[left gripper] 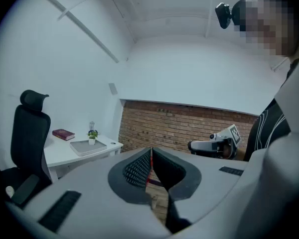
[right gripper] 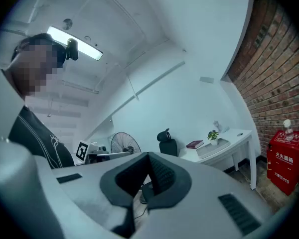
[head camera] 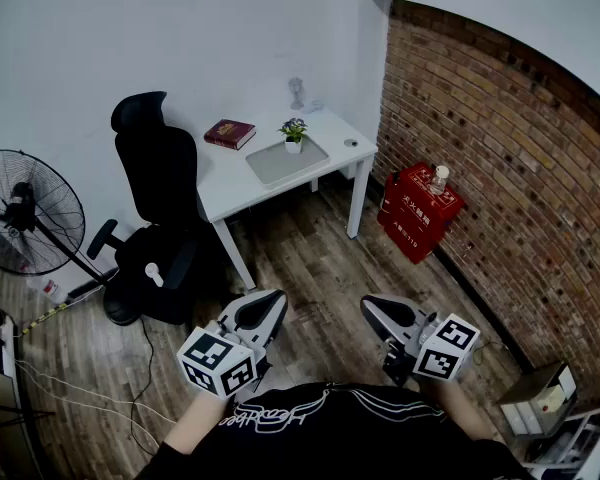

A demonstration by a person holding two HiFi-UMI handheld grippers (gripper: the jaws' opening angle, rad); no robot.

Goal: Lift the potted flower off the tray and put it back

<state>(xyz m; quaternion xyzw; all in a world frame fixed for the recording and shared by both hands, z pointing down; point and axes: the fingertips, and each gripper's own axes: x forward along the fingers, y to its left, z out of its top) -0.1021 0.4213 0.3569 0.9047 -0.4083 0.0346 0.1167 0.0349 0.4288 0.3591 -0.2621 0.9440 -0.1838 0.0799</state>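
Holding the left gripper (head camera: 268,303) and right gripper (head camera: 372,308) pressed together and empty, the person is facing the white-potted green flower (head camera: 293,133) on the flat grey tray (head camera: 270,163), well ahead, neither gripper clearly nearer.

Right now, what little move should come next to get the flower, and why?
Probably step closer to the white desk first. The potted flower sits on the tray there, well beyond the left gripper and right gripper, which are held close to the person's body, both shut and empty.
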